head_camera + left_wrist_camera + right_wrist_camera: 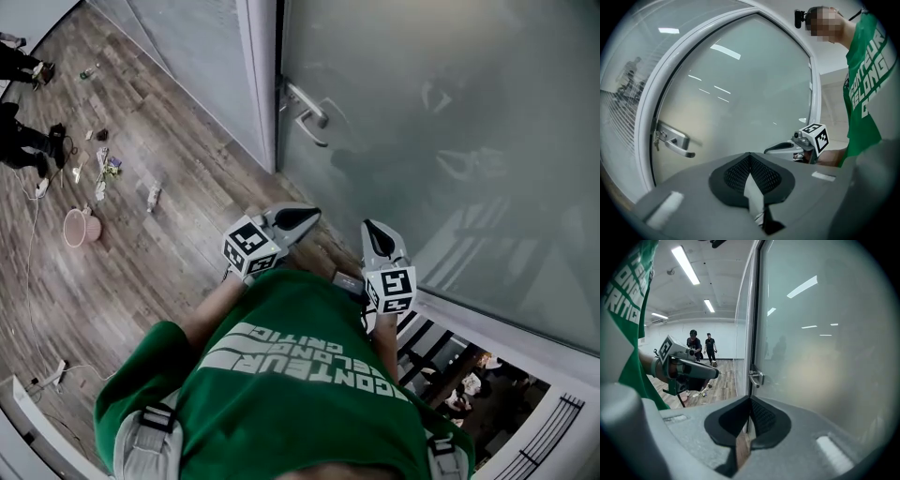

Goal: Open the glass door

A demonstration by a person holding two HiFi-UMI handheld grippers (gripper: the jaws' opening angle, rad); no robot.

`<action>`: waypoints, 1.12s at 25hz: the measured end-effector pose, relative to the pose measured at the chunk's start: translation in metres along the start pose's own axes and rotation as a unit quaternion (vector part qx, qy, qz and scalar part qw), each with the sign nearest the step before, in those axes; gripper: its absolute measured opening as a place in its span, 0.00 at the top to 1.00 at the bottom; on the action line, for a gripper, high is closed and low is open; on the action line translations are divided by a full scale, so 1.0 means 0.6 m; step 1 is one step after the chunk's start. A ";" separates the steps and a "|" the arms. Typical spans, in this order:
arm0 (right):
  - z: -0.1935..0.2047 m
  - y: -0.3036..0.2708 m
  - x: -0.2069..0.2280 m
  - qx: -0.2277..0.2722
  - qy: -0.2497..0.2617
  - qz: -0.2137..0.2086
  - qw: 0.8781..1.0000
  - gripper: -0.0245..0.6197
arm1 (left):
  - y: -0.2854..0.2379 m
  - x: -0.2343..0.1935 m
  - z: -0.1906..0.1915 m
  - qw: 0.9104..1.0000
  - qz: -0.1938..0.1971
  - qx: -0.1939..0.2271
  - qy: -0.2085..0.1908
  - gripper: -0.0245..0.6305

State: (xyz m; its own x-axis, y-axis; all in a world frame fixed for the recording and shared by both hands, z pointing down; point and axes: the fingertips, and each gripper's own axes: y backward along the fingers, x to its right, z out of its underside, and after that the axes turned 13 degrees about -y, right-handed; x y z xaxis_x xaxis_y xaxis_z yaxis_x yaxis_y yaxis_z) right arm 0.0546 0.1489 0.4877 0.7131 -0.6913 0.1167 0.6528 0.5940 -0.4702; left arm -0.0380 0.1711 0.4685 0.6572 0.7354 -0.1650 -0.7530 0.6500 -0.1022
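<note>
door handle (pixel 307 112) well ahead of closed fingers (pixel 295 220)

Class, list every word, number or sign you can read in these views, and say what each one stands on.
"ONTEUR" / "ELONG", cut off at the edge: green T-shirt, left gripper view.
"RITIC", cut off: same T-shirt, right gripper view.
Marker cubes: square patterns only, no letters.
Nothing else readable.

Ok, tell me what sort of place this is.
Probably an office or studio interior: a frosted glass door with a handle in a white frame, a wood-plank floor, and ceiling strip lights over a large open room.
</note>
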 end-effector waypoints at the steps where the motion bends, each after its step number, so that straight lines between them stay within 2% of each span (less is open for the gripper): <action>1: -0.006 -0.015 -0.003 -0.002 0.001 -0.001 1.000 0.97 | 0.005 -0.016 0.001 1.000 -0.002 0.000 0.002 0.94; 4: -0.023 -0.066 -0.016 -0.015 0.010 -0.008 1.000 0.97 | 0.021 -0.068 0.001 1.000 -0.014 0.003 0.007 0.94; 7: -0.039 -0.110 -0.040 -0.029 0.020 -0.017 0.999 0.88 | 0.047 -0.112 -0.003 1.000 -0.026 0.006 0.013 0.94; 12: -0.054 -0.167 -0.070 -0.043 0.033 -0.015 0.998 0.88 | 0.085 -0.168 0.007 1.000 -0.024 0.002 0.017 0.94; 20: -0.068 -0.228 -0.068 -0.086 0.076 0.012 0.993 0.88 | 0.103 -0.233 0.010 1.000 -0.009 -0.018 -0.008 0.94; 24: -0.085 -0.248 -0.068 -0.114 0.103 0.011 0.988 0.86 | 0.102 -0.250 -0.011 1.000 -0.014 -0.020 -0.017 0.94; 28: -0.081 -0.278 -0.059 -0.149 0.131 0.009 0.980 0.84 | 0.081 -0.267 0.003 0.999 -0.014 -0.044 -0.016 0.94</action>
State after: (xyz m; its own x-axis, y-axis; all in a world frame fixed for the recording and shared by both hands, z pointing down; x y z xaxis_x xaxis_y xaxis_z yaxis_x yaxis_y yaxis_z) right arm -0.0920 0.0543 0.5193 0.6081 -0.7870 -0.1044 0.5090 0.4874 -0.7095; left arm -0.1798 0.0849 0.4920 0.6776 0.7239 -0.1297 -0.7335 0.6521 -0.1918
